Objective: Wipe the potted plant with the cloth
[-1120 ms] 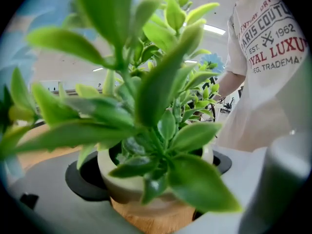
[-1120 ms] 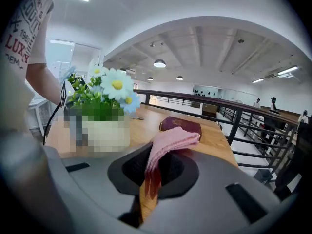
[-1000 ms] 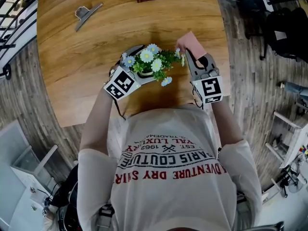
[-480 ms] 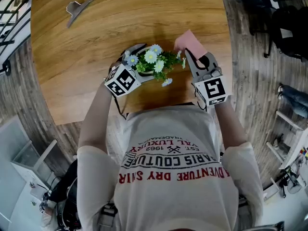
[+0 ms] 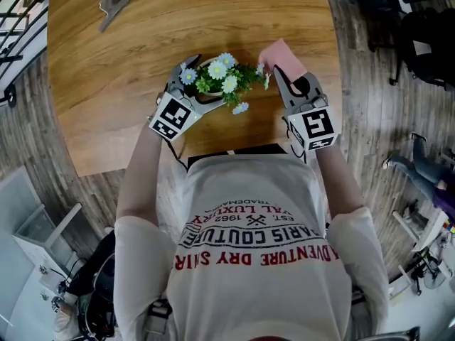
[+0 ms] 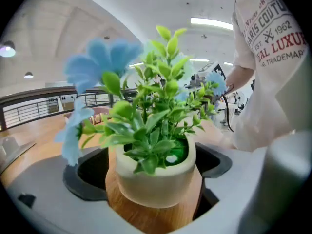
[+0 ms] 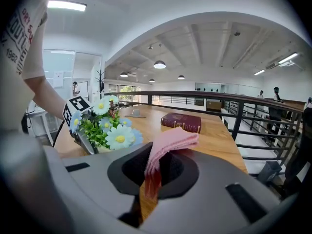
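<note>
A small potted plant (image 5: 222,80) with green leaves and pale blue and white daisies stands near the front edge of the wooden table (image 5: 106,77). Its cream pot (image 6: 153,179) sits between the jaws of my left gripper (image 6: 151,169), which are shut on it from both sides. My right gripper (image 5: 290,84) is just right of the plant, shut on a pink cloth (image 5: 283,57). The cloth (image 7: 170,143) sticks up out of the right gripper (image 7: 153,172) and folds over, close beside the flowers (image 7: 109,130) without clearly touching them.
A dark red book (image 7: 181,121) lies at the table's far edge. A metal clip (image 5: 116,6) lies at the far left. The table's front edge is right against the person's body. Black railings (image 7: 253,116) stand beyond the table.
The left gripper and the pot have shifted slightly to the left and away from the person. The right gripper still holds the cloth at the plant's right side.
</note>
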Tool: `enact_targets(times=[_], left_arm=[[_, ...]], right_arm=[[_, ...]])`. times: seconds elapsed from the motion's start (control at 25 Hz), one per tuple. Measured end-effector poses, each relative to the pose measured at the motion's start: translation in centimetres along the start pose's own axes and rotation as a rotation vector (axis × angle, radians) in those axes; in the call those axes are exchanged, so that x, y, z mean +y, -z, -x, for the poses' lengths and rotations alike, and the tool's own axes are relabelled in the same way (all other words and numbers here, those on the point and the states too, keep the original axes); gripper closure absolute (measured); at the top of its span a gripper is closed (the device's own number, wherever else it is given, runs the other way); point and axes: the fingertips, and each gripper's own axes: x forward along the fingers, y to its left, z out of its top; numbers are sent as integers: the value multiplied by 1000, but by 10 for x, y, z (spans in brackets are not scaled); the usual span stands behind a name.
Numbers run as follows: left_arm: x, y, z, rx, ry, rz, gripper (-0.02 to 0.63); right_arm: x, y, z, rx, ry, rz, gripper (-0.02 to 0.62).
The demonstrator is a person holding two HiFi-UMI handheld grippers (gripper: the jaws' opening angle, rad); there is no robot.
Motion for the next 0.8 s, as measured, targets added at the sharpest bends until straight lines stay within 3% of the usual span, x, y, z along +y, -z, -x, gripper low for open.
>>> enact_targets(times=[0.16, 0.36, 0.72, 0.76, 0.8], left_arm=[[5, -17, 23, -61, -104, 69, 64], [16, -48, 72, -99, -340, 74, 66], [5, -123, 126, -273, -466, 167, 78], [8, -127, 133, -279, -509, 165, 117], [13, -130, 142, -289, -569, 161, 308]], right_arm=[[3, -14, 4, -29, 18, 28, 558], [4, -44, 14, -86, 20, 41, 558], [9, -101, 34, -255, 6, -2, 558], [11, -106, 36, -271, 6, 1, 558], [13, -111, 38, -282, 6, 12, 558]])
